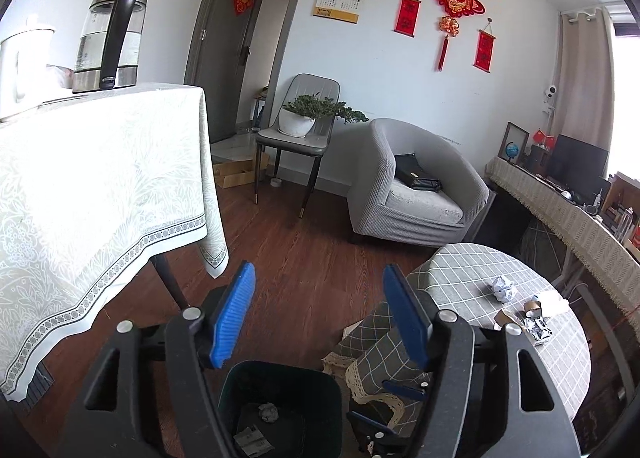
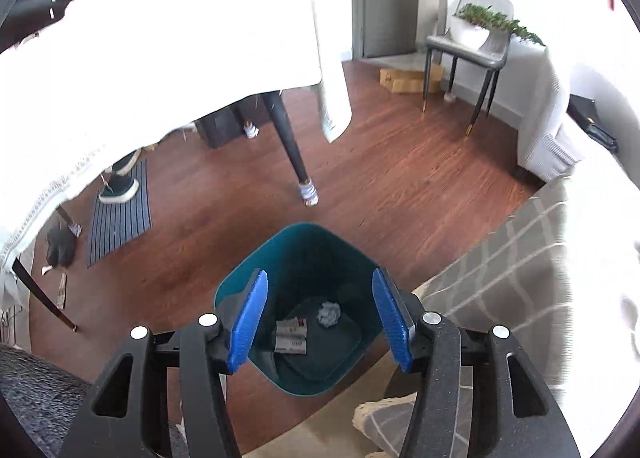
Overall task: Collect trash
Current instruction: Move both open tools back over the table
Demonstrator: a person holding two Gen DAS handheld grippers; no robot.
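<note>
Daylight enters from the right in the left wrist view, where the window strip (image 1: 628, 105) beside the beige curtain (image 1: 580, 69) is washed out. That view is evenly lit and fairly sharp. The right wrist view is harsher: the white patterned tablecloth (image 2: 160, 37) and the pale grey armchair (image 2: 552, 129) blow out to blank white. The grey checked counter cloth (image 2: 512, 278) smears with blur. Both views bend at the edges, with dark rounded corners.

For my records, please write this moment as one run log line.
left gripper: open, empty | right gripper: open, empty, above bin | bin: crumpled paper, wrappers | round table: trash remains
</note>
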